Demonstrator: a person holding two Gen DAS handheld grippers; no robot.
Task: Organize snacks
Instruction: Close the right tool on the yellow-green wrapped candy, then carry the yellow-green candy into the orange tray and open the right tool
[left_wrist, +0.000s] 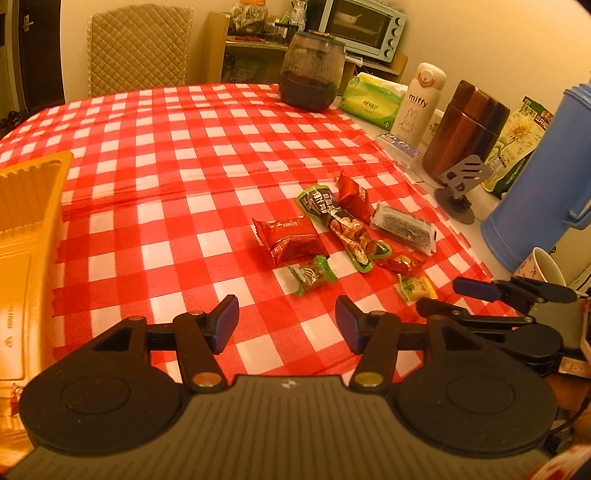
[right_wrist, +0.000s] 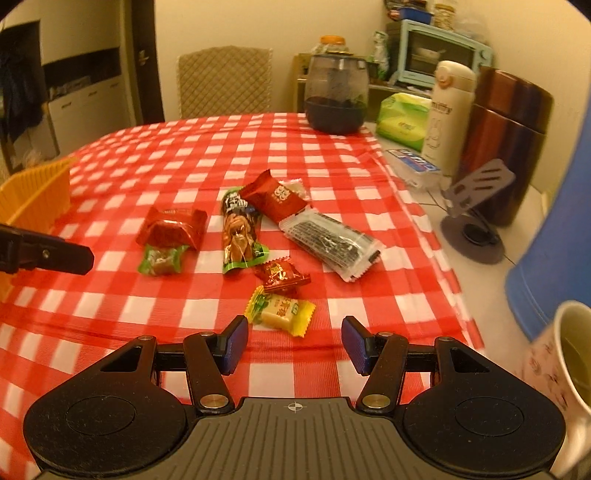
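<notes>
Right wrist view: right gripper (right_wrist: 293, 345) gapes empty before the yellow candy (right_wrist: 282, 309); crowded neighbouring wrappers near the table's right edge risk a snag.

Tablecloth (right_wrist: 184, 155): red-white check; tray (left_wrist: 26, 206): orange; sweet (right_wrist: 282, 308): yellow-green wrapper; flask (left_wrist: 546, 177): blue; toaster oven (left_wrist: 364, 27): pale blue.

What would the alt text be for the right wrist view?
An open right gripper hovers over a red checked tablecloth, its jaws empty, just short of a yellow candy at the near edge of a scatter of wrapped snacks. An orange tray sits far left.
</notes>
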